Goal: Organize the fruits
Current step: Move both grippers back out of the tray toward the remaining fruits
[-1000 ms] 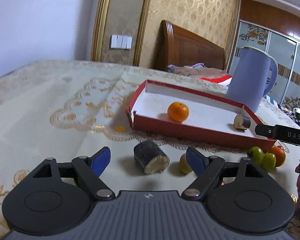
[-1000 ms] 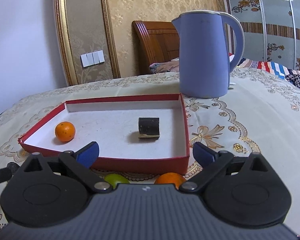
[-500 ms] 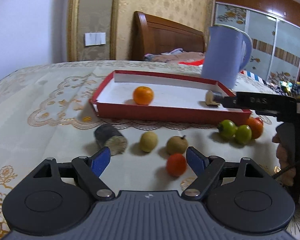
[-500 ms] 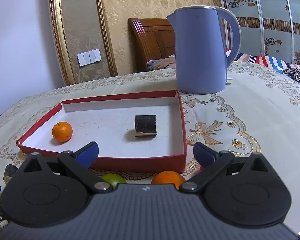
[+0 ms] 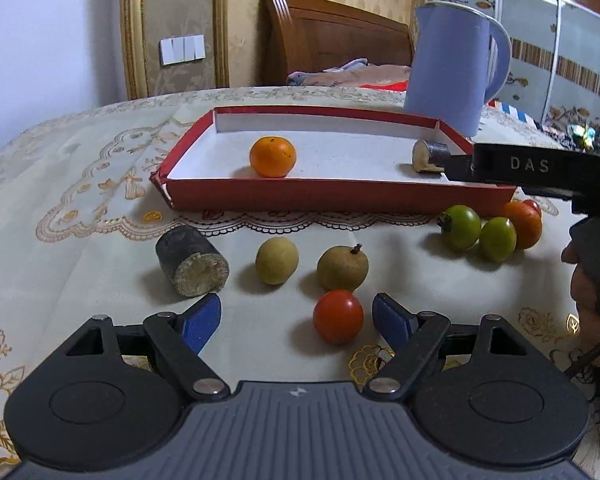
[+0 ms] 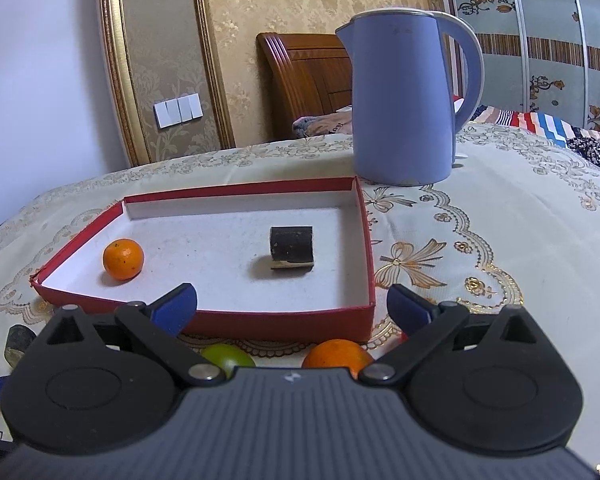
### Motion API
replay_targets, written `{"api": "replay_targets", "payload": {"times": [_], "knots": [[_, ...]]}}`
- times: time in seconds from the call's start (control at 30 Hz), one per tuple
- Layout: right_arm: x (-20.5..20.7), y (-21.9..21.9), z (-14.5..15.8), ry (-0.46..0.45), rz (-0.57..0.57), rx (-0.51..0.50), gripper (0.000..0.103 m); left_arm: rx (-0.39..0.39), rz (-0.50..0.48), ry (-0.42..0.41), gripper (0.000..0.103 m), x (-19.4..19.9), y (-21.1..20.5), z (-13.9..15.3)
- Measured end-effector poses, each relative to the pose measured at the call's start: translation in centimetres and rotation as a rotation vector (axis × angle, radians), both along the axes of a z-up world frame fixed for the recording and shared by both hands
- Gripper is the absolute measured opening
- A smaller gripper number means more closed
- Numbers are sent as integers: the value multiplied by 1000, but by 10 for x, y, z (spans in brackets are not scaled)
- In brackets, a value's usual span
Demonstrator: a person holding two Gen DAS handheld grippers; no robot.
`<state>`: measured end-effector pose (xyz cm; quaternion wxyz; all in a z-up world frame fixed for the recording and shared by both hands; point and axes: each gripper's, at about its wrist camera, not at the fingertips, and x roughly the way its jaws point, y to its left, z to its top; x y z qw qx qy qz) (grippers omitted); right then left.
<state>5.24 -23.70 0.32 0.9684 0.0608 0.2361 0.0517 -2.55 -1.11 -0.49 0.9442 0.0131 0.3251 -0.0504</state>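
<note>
Both tongs are spread wide with nothing between the blue pads. Left gripper (image 5: 297, 318) hangs low over the tablecloth (image 5: 80, 208), and the red tomato (image 5: 338, 316) sits just ahead of it, nearer its right pad but not touching.

Fruit count from the left view: one red tomato, two tan round fruits (image 5: 277, 261) (image 5: 342, 268) just past it, then off to the right by the tray's corner a bunch of two green ones (image 5: 461, 227) (image 5: 497, 239), one orange one (image 5: 525, 224) and a sliver of something red behind that. One dark stubby cylinder (image 5: 191, 266) with a pale cut end lies ahead and left of the left pad.

Further out is one red tray (image 5: 332, 198) with a white floor. It holds one small orange (image 5: 273, 157) and a second dark cylinder (image 5: 431, 156) near its right end.

Right gripper (image 6: 292, 304) hovers at the tray's near wall, with the green fruit and the orange one peeking out right under it. From the left view its black arm carries the letters "DAS", the only writing I can read.

One blue kettle (image 6: 404, 96) stands behind the tray, to the right.
</note>
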Motion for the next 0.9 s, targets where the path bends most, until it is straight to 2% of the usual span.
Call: {"api": "replay_targets", "payload": {"times": [0.13, 0.47, 0.63, 0.9], "knots": [[0, 1, 0, 1, -1, -8, 102, 34, 6, 13, 90, 3, -4, -2], [-7, -5, 2, 0, -13, 3, 103, 32, 8, 11, 91, 3, -4, -2], [-26, -26, -5, 50, -15, 67, 103, 30, 4, 13, 93, 3, -5, -3], [-48, -59, -12, 74, -57, 57, 103, 29, 5, 13, 93, 4, -5, -3]]}}
